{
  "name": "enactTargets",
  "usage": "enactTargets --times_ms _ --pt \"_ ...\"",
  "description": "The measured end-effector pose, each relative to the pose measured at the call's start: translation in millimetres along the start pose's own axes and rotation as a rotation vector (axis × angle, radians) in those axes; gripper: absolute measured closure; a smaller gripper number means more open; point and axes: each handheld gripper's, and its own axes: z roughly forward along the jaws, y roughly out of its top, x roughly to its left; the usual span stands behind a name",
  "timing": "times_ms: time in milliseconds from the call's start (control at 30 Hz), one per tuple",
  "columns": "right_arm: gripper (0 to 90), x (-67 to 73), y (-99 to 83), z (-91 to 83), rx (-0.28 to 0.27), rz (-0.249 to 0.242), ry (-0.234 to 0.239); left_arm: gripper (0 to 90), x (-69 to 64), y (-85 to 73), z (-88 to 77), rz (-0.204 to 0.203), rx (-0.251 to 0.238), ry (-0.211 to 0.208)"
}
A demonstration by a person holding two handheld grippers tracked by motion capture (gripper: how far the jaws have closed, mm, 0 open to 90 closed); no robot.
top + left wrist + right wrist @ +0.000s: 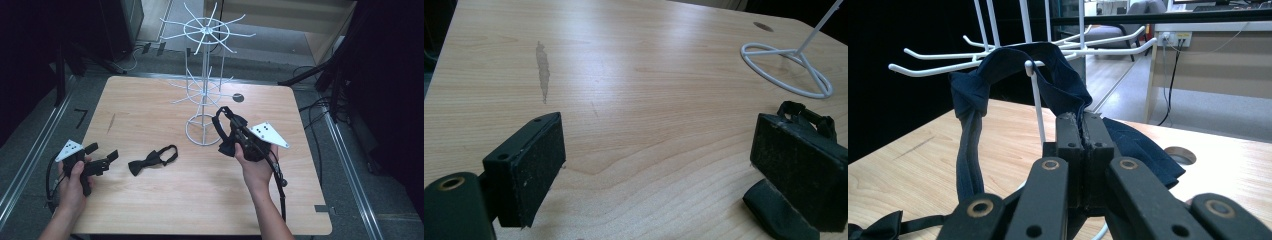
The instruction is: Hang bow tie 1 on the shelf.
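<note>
High view: wooden table (200, 200); white wire rack (205, 75) standing at the far middle. Right gripper (231, 131), jaws clenched on the strap of a dark bow tie (227, 145), raised just beside the rack's lower tier. Second bow tie (150, 161) lying flat on the table, left of centre. Left gripper (102, 159), jaws released and wide apart, low over the table just left of that tie, holding nothing.

Right gripper view: strap looped near a hook (1034, 67) of the rack; whether it rests on the hook is unclear.

Risks, as judged: strap may miss or slide off the hook on release; a snagged pull could tip the light rack.
</note>
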Motion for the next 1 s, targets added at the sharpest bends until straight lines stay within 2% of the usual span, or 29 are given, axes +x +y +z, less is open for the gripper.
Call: enactTargets --times_ms 67,233,333,467,733,1000 --pt "89.8 0.4 -0.9 2.5 0.004 0.001 0.003 8.1 -1.6 -0.7 -2.2 0.019 -0.017 0.003" --pt "89.9 0.0 -1.4 6.9 0.005 0.008 0.006 8.1 -3.4 -1.2 -5.1 0.036 -0.038 -0.002" --pt "89.8 0.0 -1.4 9.7 0.006 0.014 0.011 8.1 -7.1 -1.1 -9.4 0.055 -0.057 -0.019" --pt "89.8 0.4 -1.3 14.1 0.004 0.015 0.013 8.1 -12.3 -1.5 -14.7 0.060 -0.065 -0.034" --pt "89.8 1.2 -0.7 21.7 0.007 0.028 0.028 8.1 -16.5 -5.7 -23.4 0.075 -0.062 -0.036" --pt "89.8 -0.2 0.0 31.7 0.007 0.053 0.036 8.2 -19.8 -12.4 -32.6 0.084 -0.058 -0.018"
